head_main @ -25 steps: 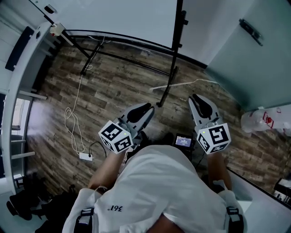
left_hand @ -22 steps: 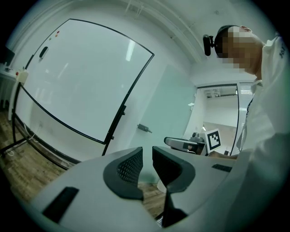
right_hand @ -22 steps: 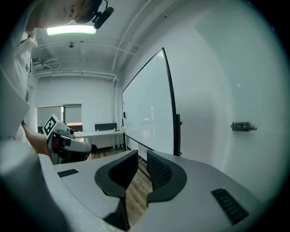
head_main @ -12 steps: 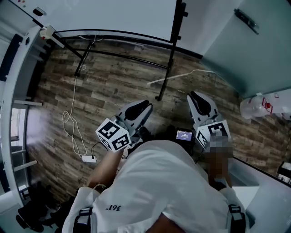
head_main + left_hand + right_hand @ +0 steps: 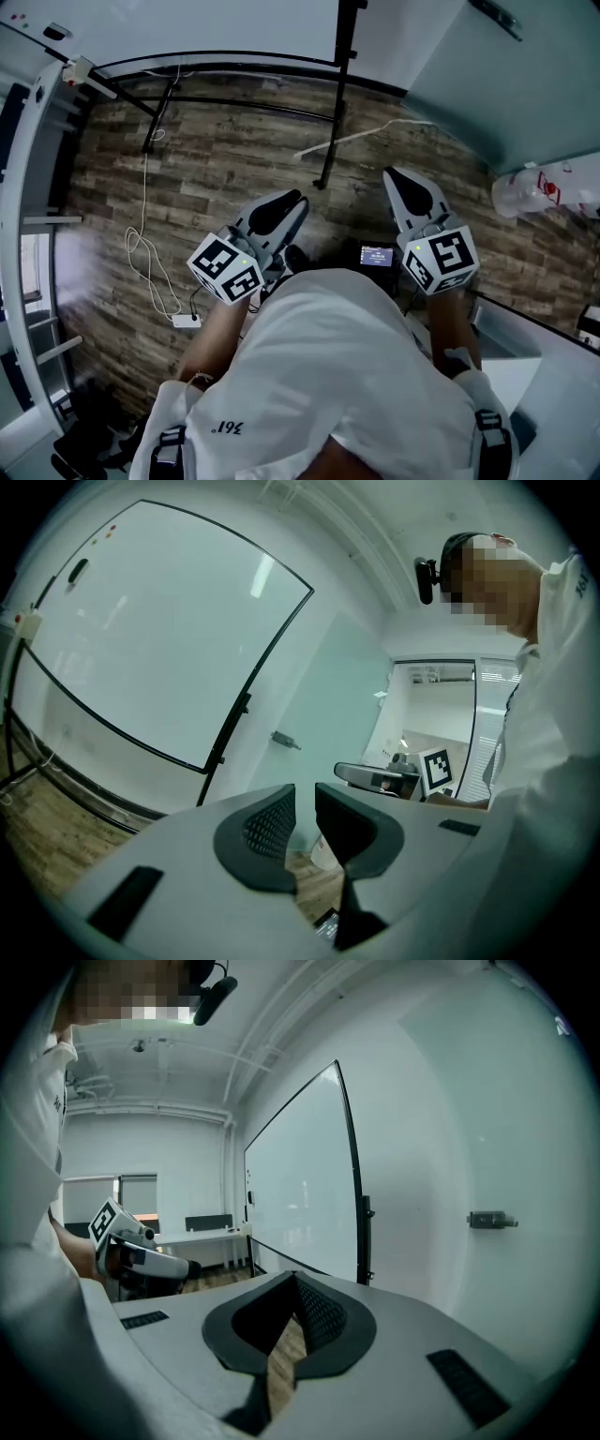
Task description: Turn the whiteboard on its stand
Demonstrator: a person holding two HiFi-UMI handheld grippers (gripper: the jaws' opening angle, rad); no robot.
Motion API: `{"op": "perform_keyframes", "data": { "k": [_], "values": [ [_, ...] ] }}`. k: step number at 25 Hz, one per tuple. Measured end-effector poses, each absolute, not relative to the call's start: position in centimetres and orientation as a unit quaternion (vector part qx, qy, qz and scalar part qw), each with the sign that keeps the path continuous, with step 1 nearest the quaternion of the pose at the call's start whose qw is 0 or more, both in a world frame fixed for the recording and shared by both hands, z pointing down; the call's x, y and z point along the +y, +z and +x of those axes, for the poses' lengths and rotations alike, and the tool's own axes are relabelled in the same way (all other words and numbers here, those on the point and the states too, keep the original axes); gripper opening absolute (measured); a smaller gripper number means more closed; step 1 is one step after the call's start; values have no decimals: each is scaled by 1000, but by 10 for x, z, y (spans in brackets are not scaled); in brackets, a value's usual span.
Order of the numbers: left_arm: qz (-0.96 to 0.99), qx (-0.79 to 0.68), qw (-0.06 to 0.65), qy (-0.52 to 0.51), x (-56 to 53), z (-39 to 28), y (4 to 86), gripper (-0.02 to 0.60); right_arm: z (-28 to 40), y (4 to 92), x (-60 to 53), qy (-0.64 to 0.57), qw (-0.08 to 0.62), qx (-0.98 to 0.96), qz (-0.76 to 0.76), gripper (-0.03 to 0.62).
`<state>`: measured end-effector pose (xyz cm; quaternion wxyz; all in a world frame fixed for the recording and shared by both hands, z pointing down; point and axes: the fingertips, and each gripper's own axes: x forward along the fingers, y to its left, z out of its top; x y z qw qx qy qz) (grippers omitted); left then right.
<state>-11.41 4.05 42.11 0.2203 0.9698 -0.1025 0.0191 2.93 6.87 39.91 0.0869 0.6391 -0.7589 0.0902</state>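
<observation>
While the person in a white shirt stands over a wood-plank floor (image 5: 225, 169), the head view shows the whiteboard (image 5: 216, 23) along the top edge, carried on its black stand (image 5: 329, 141), whose foot rests on the planks ahead of both tools. The left gripper (image 5: 296, 201) and the right gripper (image 5: 391, 177) are held out side by side, pointing toward the board and well apart from it. A white cable (image 5: 148, 248) loops across the floor at the left, and a small lit screen (image 5: 378, 255) sits between the two grippers.

Seen from the left gripper view, the left gripper (image 5: 303, 797) has its jaws slightly parted, with only air in the narrow gap. The whiteboard fills the upper left, and the right gripper's marker cube (image 5: 434, 769) shows at the right.

From the right gripper view, the right gripper (image 5: 294, 1279) has just been closing its jaws; the tips now meet with nothing between them. The whiteboard stands ahead, with a door handle (image 5: 492, 1219) on the wall to its right.
</observation>
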Motion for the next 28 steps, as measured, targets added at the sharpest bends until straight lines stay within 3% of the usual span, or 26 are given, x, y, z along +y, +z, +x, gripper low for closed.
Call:
{"op": "perform_keyframes", "data": {
  "k": [28],
  "values": [
    [972,-72,224,28,60,-81,422,72,34,395,80,80,85,-765,633,25]
  ]
}}
